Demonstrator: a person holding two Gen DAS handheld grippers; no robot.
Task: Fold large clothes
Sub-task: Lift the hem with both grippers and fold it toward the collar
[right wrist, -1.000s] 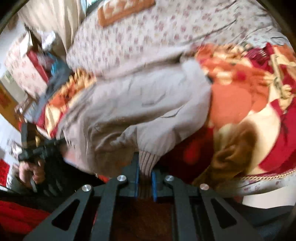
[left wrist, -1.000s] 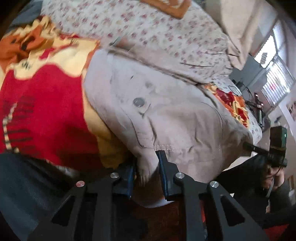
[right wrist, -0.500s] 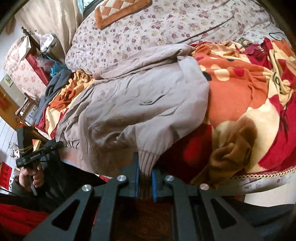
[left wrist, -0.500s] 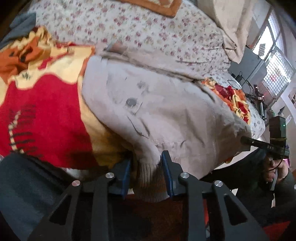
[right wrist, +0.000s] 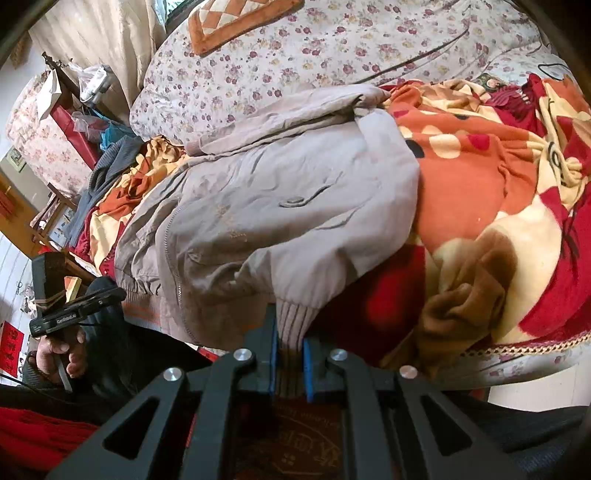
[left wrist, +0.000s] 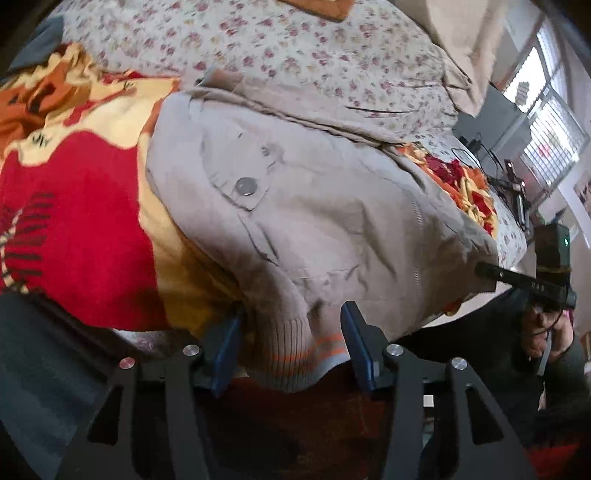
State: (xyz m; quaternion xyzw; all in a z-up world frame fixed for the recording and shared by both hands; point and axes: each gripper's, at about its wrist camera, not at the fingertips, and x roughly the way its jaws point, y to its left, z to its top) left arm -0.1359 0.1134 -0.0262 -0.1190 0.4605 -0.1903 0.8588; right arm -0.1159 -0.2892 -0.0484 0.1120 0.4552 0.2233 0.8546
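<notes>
A large grey-beige jacket (left wrist: pixel 314 206) lies spread on a bed, its ribbed hem hanging over the near edge. It also shows in the right wrist view (right wrist: pixel 280 206). My left gripper (left wrist: pixel 291 343) is open, its blue pads apart on either side of the ribbed hem with orange stripes (left wrist: pixel 295 354), which hangs loose between them. My right gripper (right wrist: pixel 290 354) is shut on the ribbed hem (right wrist: pixel 295 317) at the jacket's other corner. The other gripper shows at the edge of each view.
A red, orange and cream blanket (left wrist: pixel 74 229) covers the bed under the jacket (right wrist: pixel 498 192). A floral quilt (right wrist: pixel 332 48) and an orange cushion (right wrist: pixel 236 22) lie behind. Clothes pile at the bed's left (right wrist: pixel 110 173). A window (left wrist: pixel 546 122) stands at the right.
My left gripper has opened wide and the ribbed hem now hangs loose between its pads. My right gripper stays shut on the hem; the jacket has barely moved.
</notes>
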